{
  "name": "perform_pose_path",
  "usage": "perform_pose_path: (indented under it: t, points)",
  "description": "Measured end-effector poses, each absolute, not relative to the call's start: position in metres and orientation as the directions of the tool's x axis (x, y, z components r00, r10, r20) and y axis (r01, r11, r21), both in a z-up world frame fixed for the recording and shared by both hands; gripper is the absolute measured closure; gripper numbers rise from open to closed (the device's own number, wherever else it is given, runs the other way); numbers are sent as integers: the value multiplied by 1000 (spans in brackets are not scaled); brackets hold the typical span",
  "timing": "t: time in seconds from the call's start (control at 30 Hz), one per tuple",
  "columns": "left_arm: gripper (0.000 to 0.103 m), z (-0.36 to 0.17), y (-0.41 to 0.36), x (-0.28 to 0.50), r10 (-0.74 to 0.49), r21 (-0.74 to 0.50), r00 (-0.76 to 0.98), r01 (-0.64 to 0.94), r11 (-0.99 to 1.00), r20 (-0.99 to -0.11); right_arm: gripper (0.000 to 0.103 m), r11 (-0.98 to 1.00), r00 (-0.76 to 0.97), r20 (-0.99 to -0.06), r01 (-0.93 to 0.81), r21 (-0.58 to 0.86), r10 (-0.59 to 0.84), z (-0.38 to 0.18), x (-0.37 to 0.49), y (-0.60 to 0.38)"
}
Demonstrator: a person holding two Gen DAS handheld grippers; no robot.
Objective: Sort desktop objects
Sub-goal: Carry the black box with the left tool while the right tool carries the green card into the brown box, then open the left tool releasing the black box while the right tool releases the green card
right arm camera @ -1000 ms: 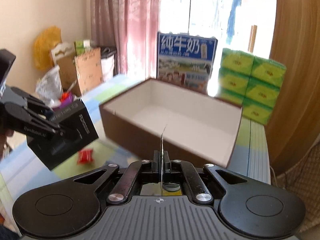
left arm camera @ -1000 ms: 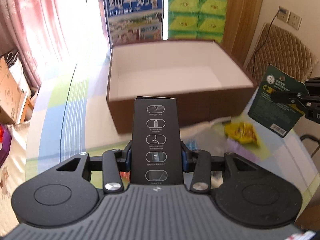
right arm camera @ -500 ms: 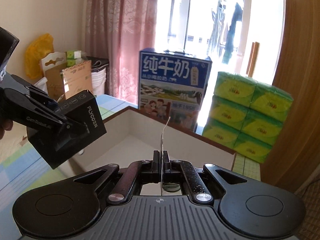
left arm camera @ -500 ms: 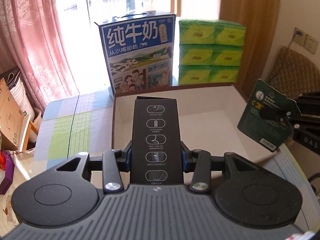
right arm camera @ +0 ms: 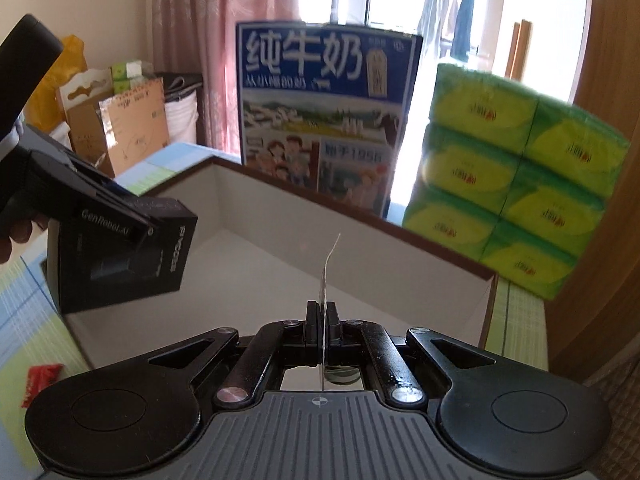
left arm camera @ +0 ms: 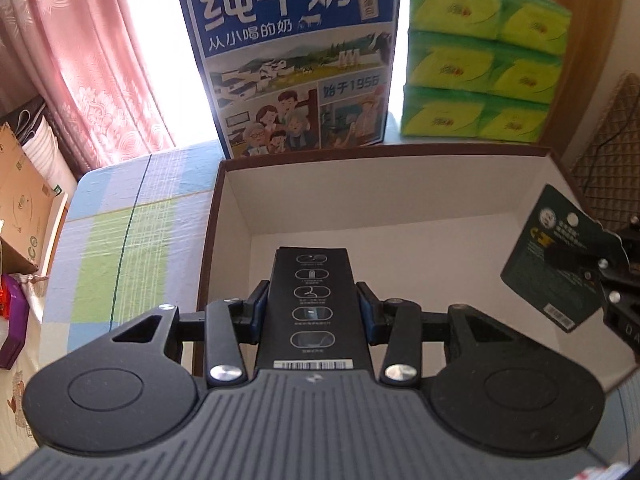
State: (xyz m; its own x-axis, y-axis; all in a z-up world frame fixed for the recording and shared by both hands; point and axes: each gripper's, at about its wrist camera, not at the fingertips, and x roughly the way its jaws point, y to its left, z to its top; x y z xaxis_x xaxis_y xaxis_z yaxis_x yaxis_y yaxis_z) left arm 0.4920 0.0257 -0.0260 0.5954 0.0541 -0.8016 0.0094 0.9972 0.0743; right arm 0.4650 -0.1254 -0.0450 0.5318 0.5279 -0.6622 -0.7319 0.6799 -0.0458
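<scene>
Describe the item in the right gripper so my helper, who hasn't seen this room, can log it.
Start at the big open brown cardboard box with a white inside. Over its right side, the right gripper pinches a flat dark green retail card with a barcode. Unlike the chunky black carton in the left gripper, it is paper-thin.

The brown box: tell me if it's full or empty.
Empty, as far as shows. The brown box shows only bare white floor and walls; the black carton and green card are held over it.

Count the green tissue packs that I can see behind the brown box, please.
6 green tissue packs show, stacked two wide and three high, right of the milk carton, behind the brown box. More may hide behind them.
</scene>
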Motion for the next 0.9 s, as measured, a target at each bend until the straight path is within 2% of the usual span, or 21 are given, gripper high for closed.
perform_pose_path:
  t: [0.57, 0.67, 0.73, 0.77, 0.8, 0.83, 0.9]
  points:
    - [64, -42, 22, 518, 126, 148, 626, -17, 989, -770, 103, 680, 544, -686, -726, -97, 483, -74, 500, -127]
    - [61, -40, 23, 511, 120, 146, 626, -10, 989, -771, 103, 662, 552, -674, -740, -124, 491, -73, 498, -127]
    - [52, -36, 24, 503, 111, 143, 629, 0, 990, -770, 102, 647, 547, -676, -750, -135, 493, -72, 496, -126]
    - [48, -34, 25, 500, 113, 144, 628, -1, 990, -770, 97, 645, 551, -671, -751, -140, 496, -71, 495, -127]
    - [41, -32, 26, 495, 118, 147, 625, -6, 989, -772, 82, 645, 555, -664, -751, -141, 501, -69, 493, -128]
    - [38, -30, 27, 490, 120, 146, 626, -9, 989, -770, 50, 645, 556, -657, -752, -138, 508, -67, 492, -131]
    - [33, -25, 30, 479, 120, 139, 627, -20, 990, -770, 19, 655, 564, -637, -746, -121, 526, -61, 488, -137]
